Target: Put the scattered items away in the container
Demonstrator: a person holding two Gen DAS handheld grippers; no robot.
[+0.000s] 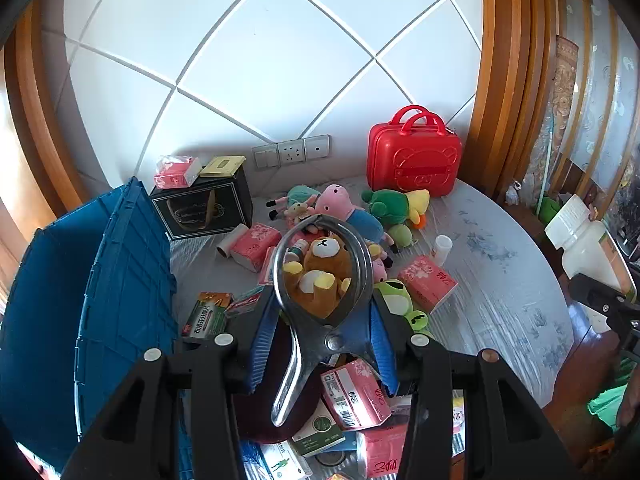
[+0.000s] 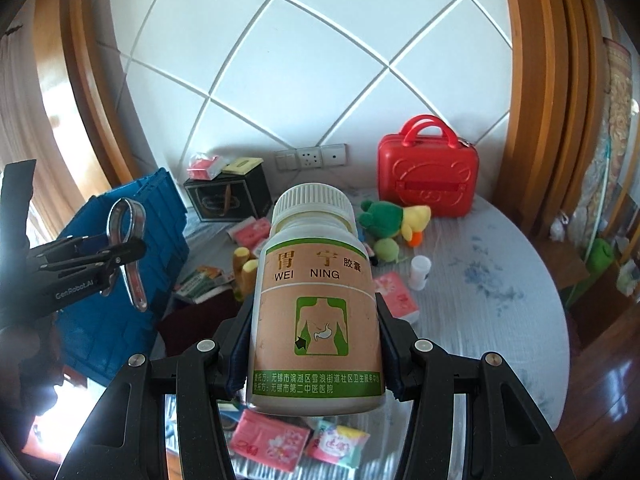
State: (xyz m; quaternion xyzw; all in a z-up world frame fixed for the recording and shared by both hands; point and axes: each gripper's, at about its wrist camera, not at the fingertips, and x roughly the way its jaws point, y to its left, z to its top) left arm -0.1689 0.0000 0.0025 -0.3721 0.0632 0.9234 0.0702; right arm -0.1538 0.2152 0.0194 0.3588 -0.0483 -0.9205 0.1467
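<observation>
**Both grippers carrying items above the cluttered table**

The left gripper [image 1: 324, 320] is clamping a metal clamp tool [image 1: 320, 280] by its pivot, the ring-shaped head projecting forward over a brown plush bear [image 1: 320, 268] lying on the table [image 1: 500, 280]. The right gripper [image 2: 316, 344] is grasping a medicine bottle [image 2: 316, 300] around its lower body, white cap pointing away from the camera. Both grippers are pointing obliquely downward at the tabletop. The blue container [image 1: 100, 300] is standing at the table's left edge, beside the left gripper. Tissue packs [image 1: 426, 282], medicine boxes [image 1: 208, 314] and plush toys are lying scattered beneath.
</observation>
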